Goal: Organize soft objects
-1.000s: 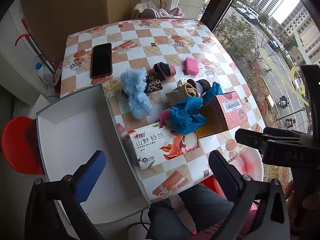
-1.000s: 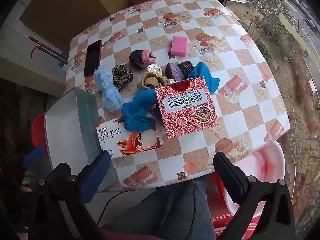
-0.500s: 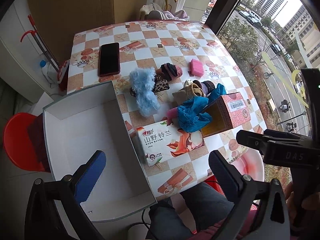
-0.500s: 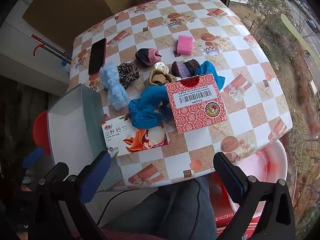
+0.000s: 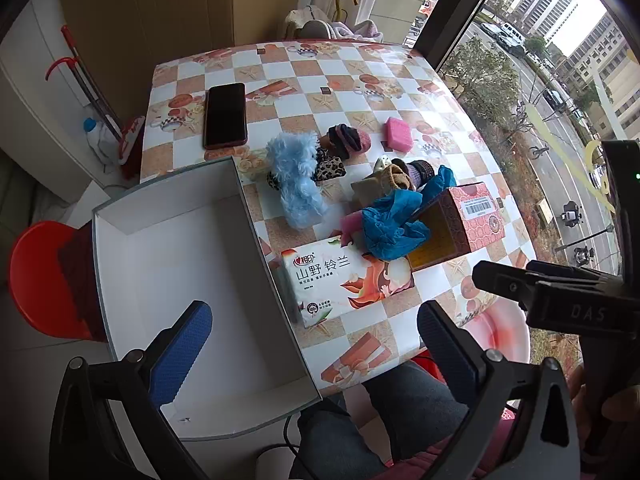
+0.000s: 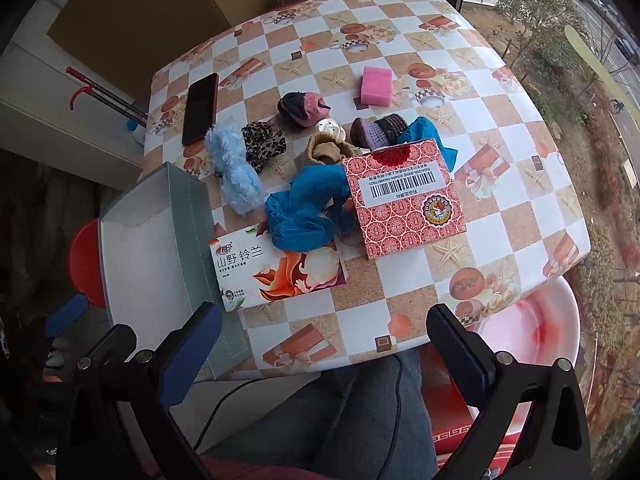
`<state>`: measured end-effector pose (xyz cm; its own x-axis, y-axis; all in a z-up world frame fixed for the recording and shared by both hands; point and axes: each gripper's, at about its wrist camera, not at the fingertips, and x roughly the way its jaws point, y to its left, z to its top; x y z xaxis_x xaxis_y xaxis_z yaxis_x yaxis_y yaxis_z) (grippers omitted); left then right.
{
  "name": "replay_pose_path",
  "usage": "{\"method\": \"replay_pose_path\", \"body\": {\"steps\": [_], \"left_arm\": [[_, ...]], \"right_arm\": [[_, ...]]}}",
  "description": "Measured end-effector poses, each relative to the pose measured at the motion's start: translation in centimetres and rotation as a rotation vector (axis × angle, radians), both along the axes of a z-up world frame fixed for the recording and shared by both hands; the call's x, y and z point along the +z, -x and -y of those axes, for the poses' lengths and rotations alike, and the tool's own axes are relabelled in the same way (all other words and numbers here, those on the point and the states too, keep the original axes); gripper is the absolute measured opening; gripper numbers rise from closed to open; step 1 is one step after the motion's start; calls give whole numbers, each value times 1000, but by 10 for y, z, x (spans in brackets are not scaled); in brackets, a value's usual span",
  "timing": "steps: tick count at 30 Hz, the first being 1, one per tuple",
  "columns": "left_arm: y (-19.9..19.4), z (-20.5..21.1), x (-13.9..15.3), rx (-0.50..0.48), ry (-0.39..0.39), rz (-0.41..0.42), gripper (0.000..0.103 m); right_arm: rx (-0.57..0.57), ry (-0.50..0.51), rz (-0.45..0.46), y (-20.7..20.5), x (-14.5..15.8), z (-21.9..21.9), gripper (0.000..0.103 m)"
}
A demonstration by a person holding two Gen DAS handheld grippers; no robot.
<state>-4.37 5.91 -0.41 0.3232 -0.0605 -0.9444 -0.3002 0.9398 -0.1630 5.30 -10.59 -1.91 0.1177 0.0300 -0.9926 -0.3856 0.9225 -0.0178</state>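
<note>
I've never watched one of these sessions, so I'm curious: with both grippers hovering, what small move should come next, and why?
Probably lower the left hand-held gripper toward the fluffy blue toy. Both grippers are open and hold nothing, the white box beside it looks empty, and that toy lies closest to the box with nothing on top of it, unlike the blue cloth tangled against the red carton.

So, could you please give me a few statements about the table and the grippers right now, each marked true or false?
1. The white box has nothing in it. True.
2. The phone lies inside the white box. False: it lies on the table, beyond the box.
3. The left gripper holds the blue cloth. False: it is open and holds nothing.
4. The pink sponge lies apart from the pile. True.
5. The right gripper is open. True.
</note>
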Motion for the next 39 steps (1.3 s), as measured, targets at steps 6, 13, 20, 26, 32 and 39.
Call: {"method": "replay_pose_path", "body": {"steps": [6,13,20,26,32,39], "left_arm": [[-2,-1,2,-18,2,3,103],[-9,4,3,-37,3,3,103],[-8,5,2,-31,4,3,103],[-3,3,-1,-9,22,-2,103],[3,-4,-11,29,37,-27,103],[-17,-14,-19,70,31,-48,103]], "right_arm": [[-18,-7,5,-1,1,4,103],[-32,-11,12,-3,4,7,103],[-29,-11,13,-3,4,8,103],[-14,-6,15,0,3,4,103],[-37,1,-2,-9,1,13,103],[-85,15,-10,-46,0,35,103]]}}
